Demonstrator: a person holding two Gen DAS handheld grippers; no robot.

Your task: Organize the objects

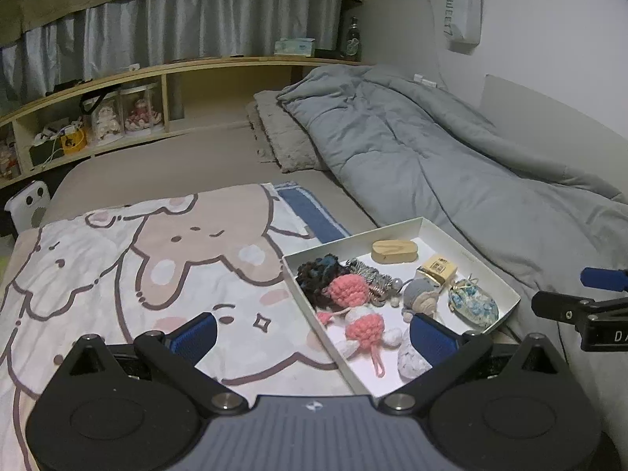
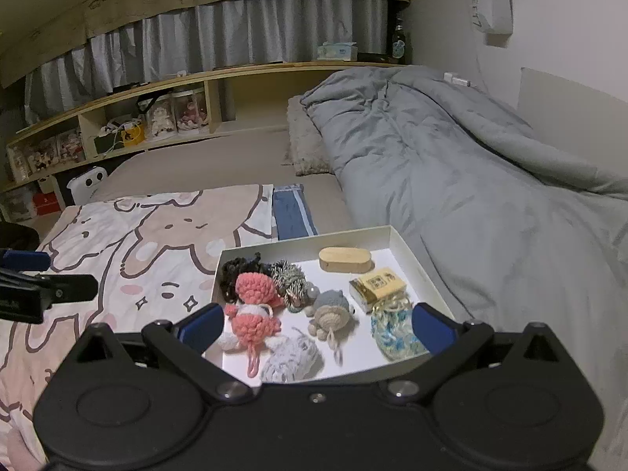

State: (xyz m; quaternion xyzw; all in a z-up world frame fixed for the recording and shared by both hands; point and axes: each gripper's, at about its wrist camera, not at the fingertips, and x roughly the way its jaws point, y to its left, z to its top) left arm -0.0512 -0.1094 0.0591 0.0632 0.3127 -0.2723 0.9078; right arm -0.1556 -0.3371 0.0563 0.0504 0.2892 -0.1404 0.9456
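The left wrist view alone shows the right gripper (image 1: pixel 581 306) at its right edge, beside the white tray (image 1: pixel 506 286), while the right wrist view alone shows the tray's near rim and the left gripper (image 2: pixel 39 274) over the cartoon blanket (image 2: pixel 149 243). The tray lies on the bed between that blanket and the grey duvet (image 2: pixel 471 180), holding a pink crochet doll (image 2: pixel 255 310), a grey crochet animal (image 2: pixel 333 310), a blue-white pouch (image 2: pixel 392 333), a wooden oval box (image 2: pixel 345 260) and a yellow box (image 2: pixel 378 286). Both grippers are spread wide with nothing between the blue pads.
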